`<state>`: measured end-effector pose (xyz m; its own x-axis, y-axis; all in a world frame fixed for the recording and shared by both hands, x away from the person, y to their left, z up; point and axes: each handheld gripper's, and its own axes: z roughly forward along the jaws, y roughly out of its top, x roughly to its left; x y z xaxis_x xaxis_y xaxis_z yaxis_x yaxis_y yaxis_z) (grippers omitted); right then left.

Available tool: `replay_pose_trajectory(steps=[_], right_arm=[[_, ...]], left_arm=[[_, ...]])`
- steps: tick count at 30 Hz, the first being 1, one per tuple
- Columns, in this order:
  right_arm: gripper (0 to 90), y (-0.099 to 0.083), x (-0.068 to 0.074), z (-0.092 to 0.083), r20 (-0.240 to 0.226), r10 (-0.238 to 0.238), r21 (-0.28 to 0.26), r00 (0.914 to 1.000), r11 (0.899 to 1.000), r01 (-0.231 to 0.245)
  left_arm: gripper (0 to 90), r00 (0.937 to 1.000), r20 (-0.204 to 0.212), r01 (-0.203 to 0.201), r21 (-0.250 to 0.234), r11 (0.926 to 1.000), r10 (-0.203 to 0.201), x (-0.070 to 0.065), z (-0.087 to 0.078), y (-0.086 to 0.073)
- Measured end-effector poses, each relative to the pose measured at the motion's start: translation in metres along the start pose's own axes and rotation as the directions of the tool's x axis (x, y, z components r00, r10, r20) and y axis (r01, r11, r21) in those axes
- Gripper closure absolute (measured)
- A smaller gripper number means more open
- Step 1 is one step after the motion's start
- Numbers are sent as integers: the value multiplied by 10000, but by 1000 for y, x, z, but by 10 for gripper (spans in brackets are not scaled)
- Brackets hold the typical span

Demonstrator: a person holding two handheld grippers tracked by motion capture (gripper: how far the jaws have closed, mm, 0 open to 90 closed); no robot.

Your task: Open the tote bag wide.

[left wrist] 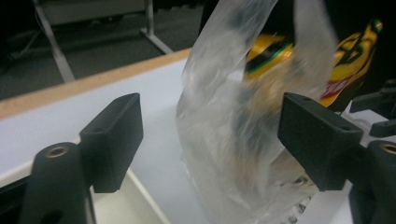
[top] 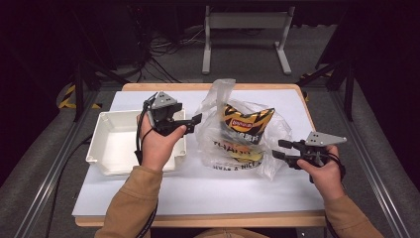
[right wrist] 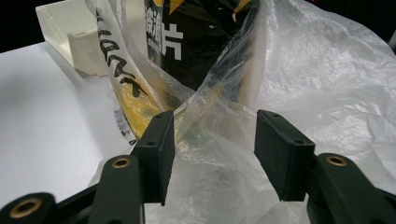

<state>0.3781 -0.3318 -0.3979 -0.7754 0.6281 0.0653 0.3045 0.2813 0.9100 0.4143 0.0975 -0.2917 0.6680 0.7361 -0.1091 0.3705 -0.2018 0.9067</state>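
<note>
The white-topped table (top: 148,193) bears a white plastic tray (top: 106,144) at the left and a clear plastic bag (top: 270,129) near the middle, well apart from the front edge. The bag sits upright, its long axis roughly vertical, with one loose handle (top: 221,89) rising toward the far edge. Black printed letters run along its lower front; they are too small to read in the high view.

Inside the bag stands a yellow and black snack packet (top: 246,121), its top upward and its printed face toward the person. It carries a small red label near the top, unreadable, and the right gripper view shows white Chinese characters on its black panel.

The right gripper (top: 278,149) points left at the bag's lower right side; its jaws are partly apart with bunched bag plastic between them, and whether the pads press it cannot be told. The left gripper (top: 196,118) hangs over the tray's right edge, pointing right at the bag, jaws wide open with the bag ahead of them and nothing gripped.
</note>
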Motion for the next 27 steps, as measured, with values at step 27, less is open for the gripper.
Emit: replay_pose_trajectory(steps=[27], right_arm=[[484,-3,-1,-3,-98,51,-105,9999,9999,-52]], left_arm=[[137,9812,1018,-1557,-865,9840,1642,-16,63,59]])
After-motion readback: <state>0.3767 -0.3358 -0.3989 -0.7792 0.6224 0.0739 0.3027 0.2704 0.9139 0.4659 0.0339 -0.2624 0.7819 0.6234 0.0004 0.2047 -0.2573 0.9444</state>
